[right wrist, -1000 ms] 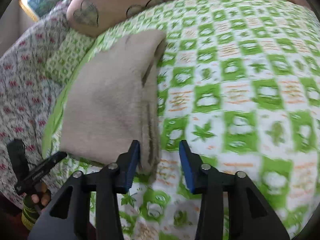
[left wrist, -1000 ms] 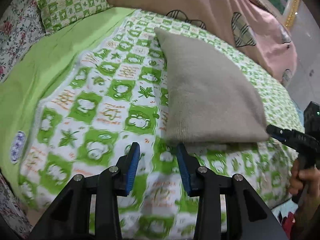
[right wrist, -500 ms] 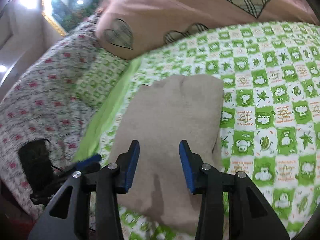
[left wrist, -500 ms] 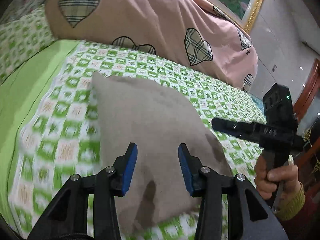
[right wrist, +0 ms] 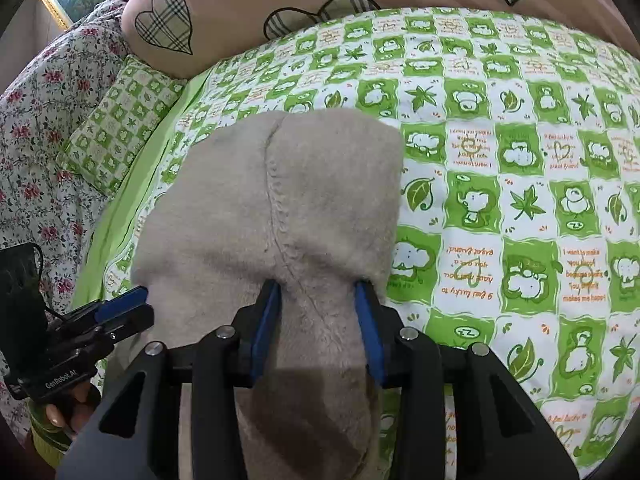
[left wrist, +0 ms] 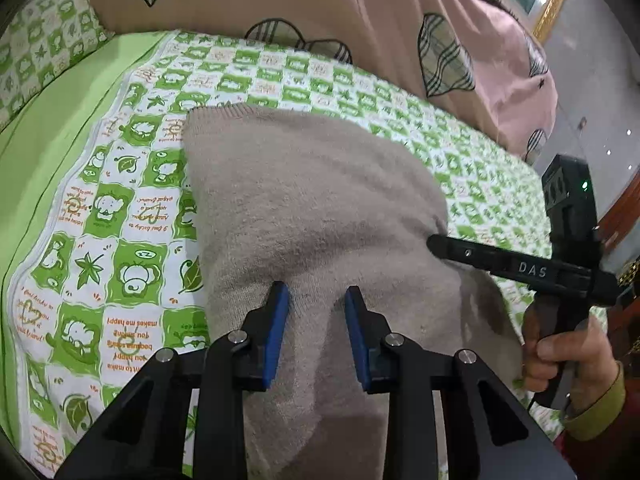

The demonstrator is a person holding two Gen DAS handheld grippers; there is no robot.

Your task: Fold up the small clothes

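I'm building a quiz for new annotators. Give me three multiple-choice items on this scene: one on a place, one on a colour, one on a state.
1. The beige garment lies on: A a wooden table; B the green checked sheet; C a tiled floor.
2. The right gripper has pads coloured: A red; B yellow; C blue.
3. The right gripper is: A closed on the garment; B open above it; C holding a cup.
Key: 1 B, green checks surround it; 2 C, blue strips line both fingers; 3 A, bunched knit fills the gap between the pads.
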